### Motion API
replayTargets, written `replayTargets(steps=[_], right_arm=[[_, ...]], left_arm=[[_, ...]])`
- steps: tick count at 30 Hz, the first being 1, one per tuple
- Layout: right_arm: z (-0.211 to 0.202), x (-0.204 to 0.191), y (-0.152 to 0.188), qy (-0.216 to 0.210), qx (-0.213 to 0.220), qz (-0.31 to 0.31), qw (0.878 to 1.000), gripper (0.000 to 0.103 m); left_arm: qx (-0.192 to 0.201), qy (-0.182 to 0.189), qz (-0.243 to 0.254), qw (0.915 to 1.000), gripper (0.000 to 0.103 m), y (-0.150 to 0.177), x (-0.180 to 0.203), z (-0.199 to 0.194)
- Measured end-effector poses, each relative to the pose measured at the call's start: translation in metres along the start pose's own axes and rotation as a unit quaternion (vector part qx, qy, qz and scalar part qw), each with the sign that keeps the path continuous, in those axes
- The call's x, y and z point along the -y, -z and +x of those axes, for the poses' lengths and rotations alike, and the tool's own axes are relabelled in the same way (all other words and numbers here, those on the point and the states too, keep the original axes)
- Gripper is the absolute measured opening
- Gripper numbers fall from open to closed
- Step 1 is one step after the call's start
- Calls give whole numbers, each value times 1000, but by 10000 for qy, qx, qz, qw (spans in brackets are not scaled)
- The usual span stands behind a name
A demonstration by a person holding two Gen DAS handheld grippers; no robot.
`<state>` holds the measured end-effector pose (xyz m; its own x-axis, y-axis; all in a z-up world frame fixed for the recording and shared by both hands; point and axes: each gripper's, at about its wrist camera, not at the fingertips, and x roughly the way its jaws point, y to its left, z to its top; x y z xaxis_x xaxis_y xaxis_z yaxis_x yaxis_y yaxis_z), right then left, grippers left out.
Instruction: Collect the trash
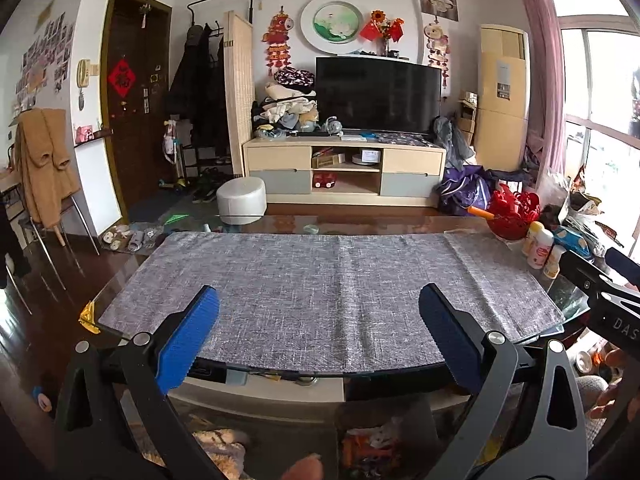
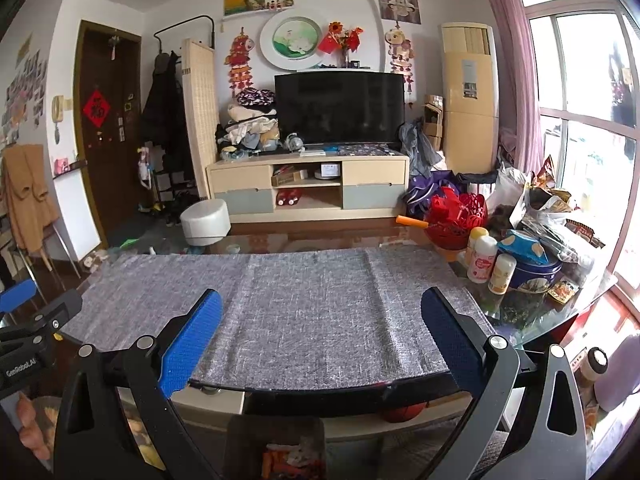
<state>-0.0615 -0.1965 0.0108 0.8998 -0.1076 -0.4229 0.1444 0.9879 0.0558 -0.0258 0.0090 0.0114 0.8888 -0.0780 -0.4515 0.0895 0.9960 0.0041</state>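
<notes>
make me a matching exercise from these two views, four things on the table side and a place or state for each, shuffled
Things:
1. grey woven table runner
2. red openwork basket
3. white bottle with pink label
4. left hand-held gripper

Places or states:
A. standing upright beside a blue tin
B. open, holding nothing
C. spread flat across the glass tabletop
D. at the table's far right corner, orange stick poking out

Pairs: 1-C, 2-D, 3-A, 4-B
</notes>
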Motion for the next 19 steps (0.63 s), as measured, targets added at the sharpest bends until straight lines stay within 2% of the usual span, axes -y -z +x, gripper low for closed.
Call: replayTargets(steps=[19], right_arm=[[4, -2, 1, -16, -94, -7, 10000, 100]], left_arm=[[-175, 173, -9, 9997, 95, -1, 0, 9]])
